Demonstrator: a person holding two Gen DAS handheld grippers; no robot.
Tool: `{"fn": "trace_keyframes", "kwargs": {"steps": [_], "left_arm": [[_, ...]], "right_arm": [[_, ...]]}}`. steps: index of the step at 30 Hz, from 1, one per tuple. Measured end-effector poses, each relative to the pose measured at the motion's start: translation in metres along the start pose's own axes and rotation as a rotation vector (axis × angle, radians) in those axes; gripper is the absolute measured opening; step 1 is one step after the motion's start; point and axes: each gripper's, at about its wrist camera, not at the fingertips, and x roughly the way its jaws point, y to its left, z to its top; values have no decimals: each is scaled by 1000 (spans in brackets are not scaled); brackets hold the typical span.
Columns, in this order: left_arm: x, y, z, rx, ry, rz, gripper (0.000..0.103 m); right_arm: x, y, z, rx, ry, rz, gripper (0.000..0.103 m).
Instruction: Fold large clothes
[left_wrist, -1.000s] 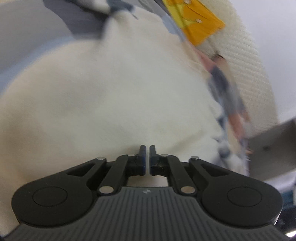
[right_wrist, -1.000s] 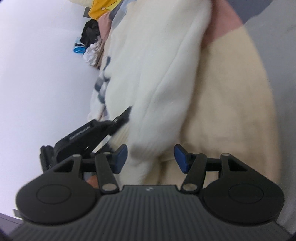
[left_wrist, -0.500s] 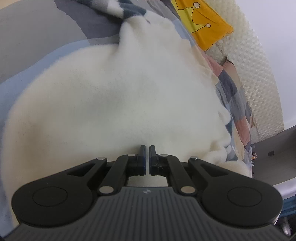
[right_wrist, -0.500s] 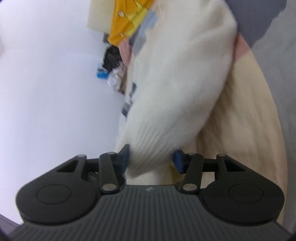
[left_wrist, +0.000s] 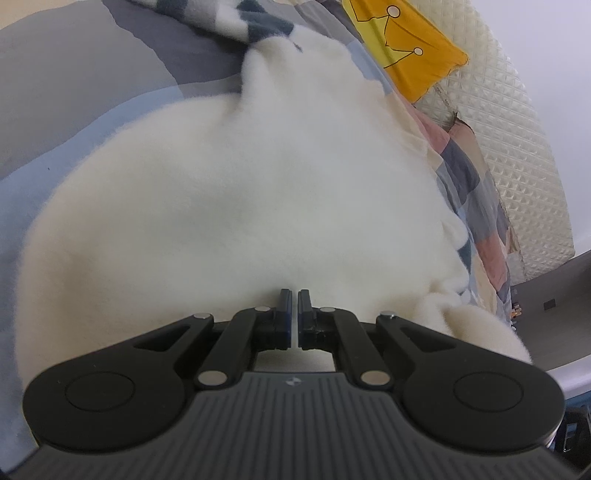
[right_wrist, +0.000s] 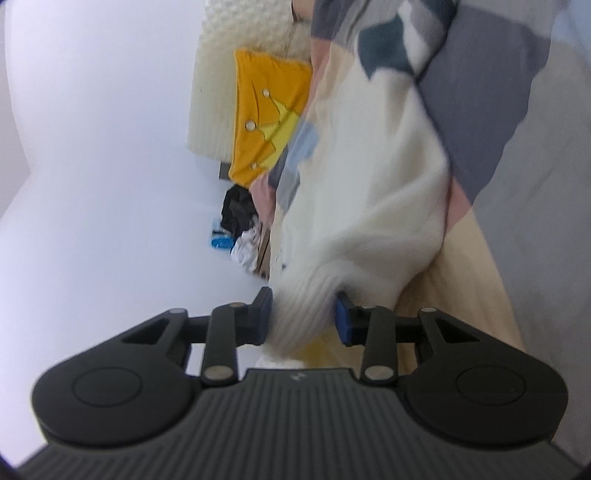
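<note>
2 grippers engaged, 1 garment. The white sweater (left_wrist: 251, 206) lies spread on the bed (left_wrist: 92, 74), filling mid-frame; no finished fold visible, so most folding appears outstanding. Left gripper (left_wrist: 294, 314): jaws together, nothing visibly between them. Right gripper (right_wrist: 303, 317): jaws have just been closing, now clamped on the ribbed cuff (right_wrist: 301, 314), lower centre. Containers: none in view.
</note>
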Motion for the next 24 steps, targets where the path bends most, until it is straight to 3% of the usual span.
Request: {"fn": "trace_keyframes", "kwargs": {"steps": [4,9,11,14,19,24], "left_arm": [[0,1,1,-7,0,-2,4],[-10,-1,6,3,-13,1,4],[-21,-4,9,28,-50,32,4],[-38,-5,18,56,-66,24,4],[-71,4,35,91,-131,75,4],[-101,29,53,114,-160,172,4]], "right_arm": [[3,5,6,-15,-13,-37,21],[-17,32,10,-141,3,-146,18],[-26,51,8,-251,38,-227,17],[-36,87,-2,-474,95,-417,15],[-38,103,-21,-671,208,-664,13],[-31,76,-33,-678,311,-797,13]]}}
